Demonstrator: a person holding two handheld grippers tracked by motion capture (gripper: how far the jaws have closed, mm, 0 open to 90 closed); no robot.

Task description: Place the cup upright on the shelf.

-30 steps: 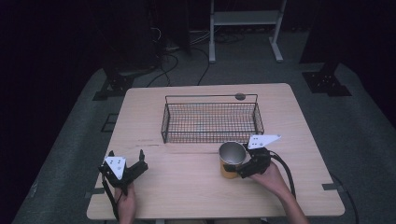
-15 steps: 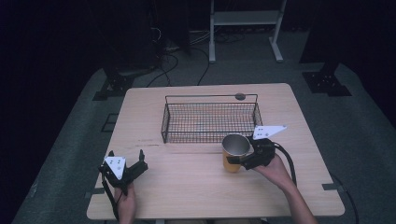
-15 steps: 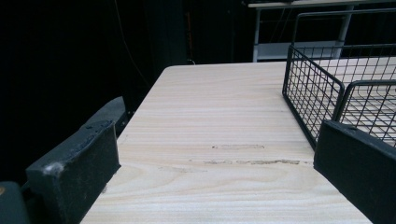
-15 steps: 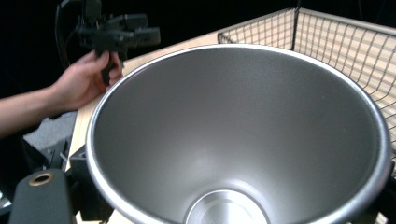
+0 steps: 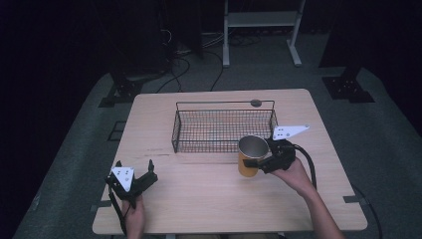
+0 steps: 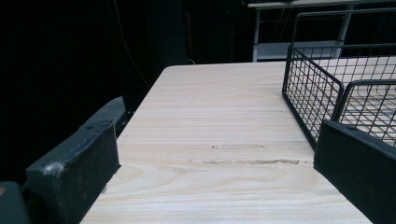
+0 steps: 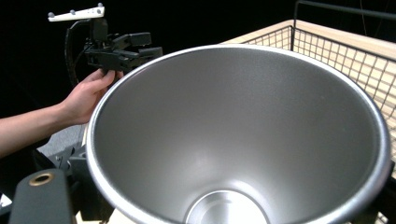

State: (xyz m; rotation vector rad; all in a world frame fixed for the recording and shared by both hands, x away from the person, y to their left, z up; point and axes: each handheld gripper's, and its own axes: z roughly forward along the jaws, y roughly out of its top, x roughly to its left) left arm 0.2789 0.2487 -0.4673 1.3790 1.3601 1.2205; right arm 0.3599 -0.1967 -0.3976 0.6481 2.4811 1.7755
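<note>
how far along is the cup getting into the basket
Done: the right tongs are shut on the cup, which the high view shows upright by the front right corner of the wire basket. In hand: carrying it; the right gripper view shows its steel inside empty. Left: the cup is not yet in the basket. The left tongs rest open, holding nothing.

The wire basket (image 5: pixel 224 130) is sitting at the table's (image 5: pixel 199 194) far middle, its walls blocking any low pass across that part; from above it is standing open. The cup (image 5: pixel 250 155), gripped by the right gripper (image 5: pixel 263 160), is hanging just near the basket's near right corner, crowding that approach. The left gripper (image 5: pixel 133 175) is occupying the near left corner. Bare tabletop is lying between the two grippers and along the basket's left side
</note>
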